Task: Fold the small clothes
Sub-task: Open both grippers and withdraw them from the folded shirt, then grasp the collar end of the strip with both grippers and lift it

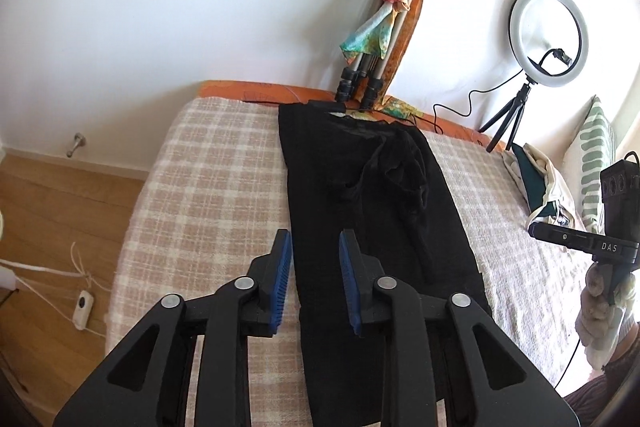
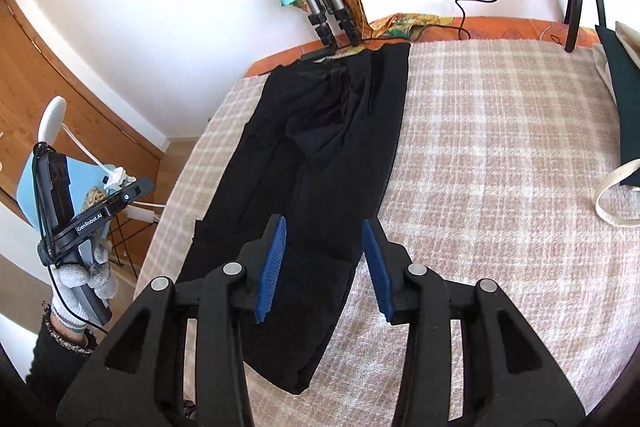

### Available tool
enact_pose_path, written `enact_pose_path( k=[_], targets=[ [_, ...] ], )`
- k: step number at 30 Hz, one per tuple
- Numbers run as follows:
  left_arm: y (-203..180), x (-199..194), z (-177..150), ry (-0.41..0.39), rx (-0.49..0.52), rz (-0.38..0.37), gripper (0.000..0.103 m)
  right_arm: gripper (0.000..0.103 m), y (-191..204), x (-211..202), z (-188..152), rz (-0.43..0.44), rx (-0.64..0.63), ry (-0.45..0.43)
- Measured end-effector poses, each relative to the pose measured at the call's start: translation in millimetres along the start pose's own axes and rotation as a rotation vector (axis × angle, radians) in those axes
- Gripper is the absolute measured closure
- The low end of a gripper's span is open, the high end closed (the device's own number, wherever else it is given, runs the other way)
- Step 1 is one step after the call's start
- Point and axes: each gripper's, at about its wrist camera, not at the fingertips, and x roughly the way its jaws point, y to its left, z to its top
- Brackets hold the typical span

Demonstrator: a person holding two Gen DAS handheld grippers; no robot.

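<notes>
1. Left gripper [image 1: 315, 281]: jaws apart, empty, above the black garment [image 1: 360, 195].
2. Right gripper [image 2: 325, 269]: likewise parted (nothing pinched).
3. Garment lies lengthwise toward twelve o'clock on the checked blanket [image 2: 480, 167], probably laid out for folding.

Black garment [image 1: 372, 195] ahead of and beneath the tongs: thin matt cloth, sheer in places, faintly ribbed. Bed cover [image 2: 480, 155] under it: coarse woven cloth, pink and cream check, fuzzy nap; floor [image 1: 52, 211] to the left of the left tongs [image 1: 314, 281]: smooth wood with a low sheen. Both tongs, left and right [image 2: 326, 267]: matt black plastic arms, bright metal rivets, blue ribbed pads [image 2: 272, 267] that look like rubber; gloves [image 2: 86, 273] on the hands gripping them: grey-white knit.
</notes>
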Motion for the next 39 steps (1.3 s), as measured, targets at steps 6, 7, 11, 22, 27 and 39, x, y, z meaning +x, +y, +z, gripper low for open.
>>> enact_pose_path(
  k=[6, 7, 11, 22, 27, 39],
  targets=[
    [-3, -3, 54, -0.014, 0.050, -0.002, 0.060, 0.042, -6, -14, 46, -0.026, 0.015, 0.001],
    [-3, 2, 61, -0.013, 0.052, -0.003, 0.060, 0.042, -11, -10, 54, -0.021, 0.033, 0.000],
    [5, 41, 80, 0.014, 0.051, -0.002, 0.060, 0.042, -43, 16, 79, -0.052, 0.101, -0.026],
    [41, 183, 101, 0.120, -0.042, -0.004, 0.060, 0.063, -111, 130, 130, -0.072, 0.189, -0.005],
    [48, 221, 105, 0.139, -0.072, -0.025, 0.060, 0.064, -120, 166, 146, -0.038, 0.197, -0.003],
    [36, 255, 119, 0.100, -0.023, -0.064, 0.061, 0.083, -105, 194, 171, -0.042, 0.111, -0.017]
  ],
)
